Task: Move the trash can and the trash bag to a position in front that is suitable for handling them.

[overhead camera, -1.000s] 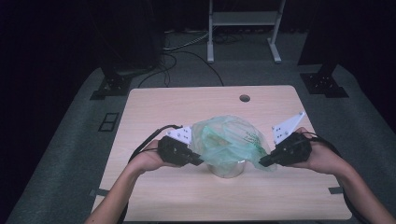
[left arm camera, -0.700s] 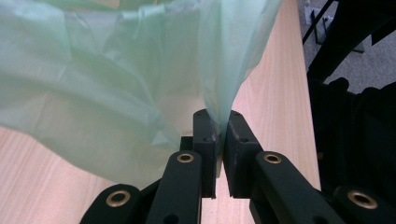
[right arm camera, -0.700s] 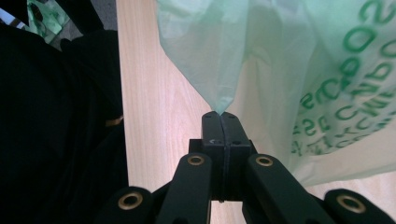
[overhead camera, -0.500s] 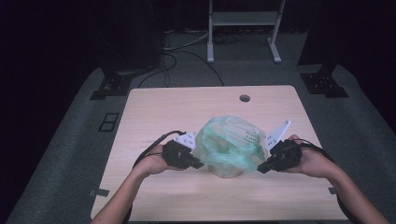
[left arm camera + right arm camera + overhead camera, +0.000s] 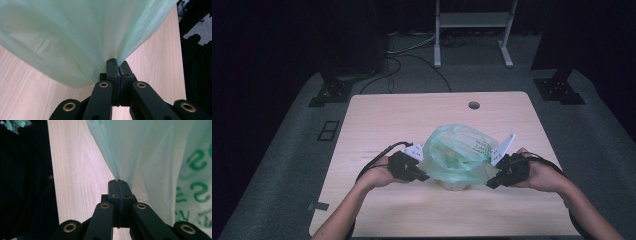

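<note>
Now the left gripper (image 5: 424,176) pinches the thin green plastic bag (image 5: 459,152) with jaws pressed together on its left edge. That bag sits near the front of the pale wooden table (image 5: 377,120), on grey carpet. Right gripper (image 5: 490,183) clamps its right edge.

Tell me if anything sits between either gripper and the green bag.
Nothing visible does. The left gripper is already shut on the green plastic bag at its left side, and the right gripper is shut on its right side. The film runs straight into both pairs of closed jaws above the table.
</note>
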Demonstrator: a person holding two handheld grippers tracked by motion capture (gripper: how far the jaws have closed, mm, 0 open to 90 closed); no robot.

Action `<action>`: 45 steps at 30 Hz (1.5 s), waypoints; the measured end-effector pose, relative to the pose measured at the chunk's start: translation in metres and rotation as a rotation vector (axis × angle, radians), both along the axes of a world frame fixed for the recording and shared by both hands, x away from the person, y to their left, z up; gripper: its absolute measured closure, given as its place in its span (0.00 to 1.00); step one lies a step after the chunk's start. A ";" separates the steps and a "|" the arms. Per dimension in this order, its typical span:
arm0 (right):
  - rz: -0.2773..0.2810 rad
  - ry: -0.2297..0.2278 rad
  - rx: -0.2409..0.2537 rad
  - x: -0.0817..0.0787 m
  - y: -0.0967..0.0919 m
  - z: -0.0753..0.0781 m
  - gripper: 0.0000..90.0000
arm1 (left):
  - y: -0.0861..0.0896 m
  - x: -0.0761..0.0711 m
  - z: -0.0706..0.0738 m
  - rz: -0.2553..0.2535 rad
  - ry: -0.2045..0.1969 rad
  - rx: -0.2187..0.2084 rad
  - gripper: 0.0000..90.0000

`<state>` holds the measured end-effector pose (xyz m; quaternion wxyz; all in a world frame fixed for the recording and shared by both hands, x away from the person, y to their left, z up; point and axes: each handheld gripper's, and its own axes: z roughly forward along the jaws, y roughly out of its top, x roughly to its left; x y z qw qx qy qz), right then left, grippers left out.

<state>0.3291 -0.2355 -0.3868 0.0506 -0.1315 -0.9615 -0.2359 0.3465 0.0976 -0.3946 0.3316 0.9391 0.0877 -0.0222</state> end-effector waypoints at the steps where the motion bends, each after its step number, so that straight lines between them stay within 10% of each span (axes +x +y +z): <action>1: -0.005 -0.003 -0.002 0.000 -0.001 0.001 1.00 | 0.001 0.000 0.000 -0.003 -0.001 -0.003 0.98; 10: -0.039 -0.088 0.126 -0.004 -0.014 0.042 0.73 | 0.015 0.000 0.028 0.033 -0.023 -0.057 0.56; 21: -0.079 -0.252 0.249 -0.001 0.004 0.073 0.72 | 0.014 0.003 0.052 0.048 -0.073 -0.099 0.52; 29: 0.022 -0.186 0.247 -0.002 0.025 0.061 0.67 | 0.011 0.002 0.055 0.044 -0.070 -0.102 0.49; 39: 0.128 -0.147 0.244 -0.016 0.033 0.059 0.87 | 0.009 -0.002 0.059 0.027 -0.065 -0.101 0.49; 45: 0.130 -0.126 0.214 -0.023 0.030 0.058 0.76 | 0.003 0.002 0.062 0.049 -0.096 -0.094 0.47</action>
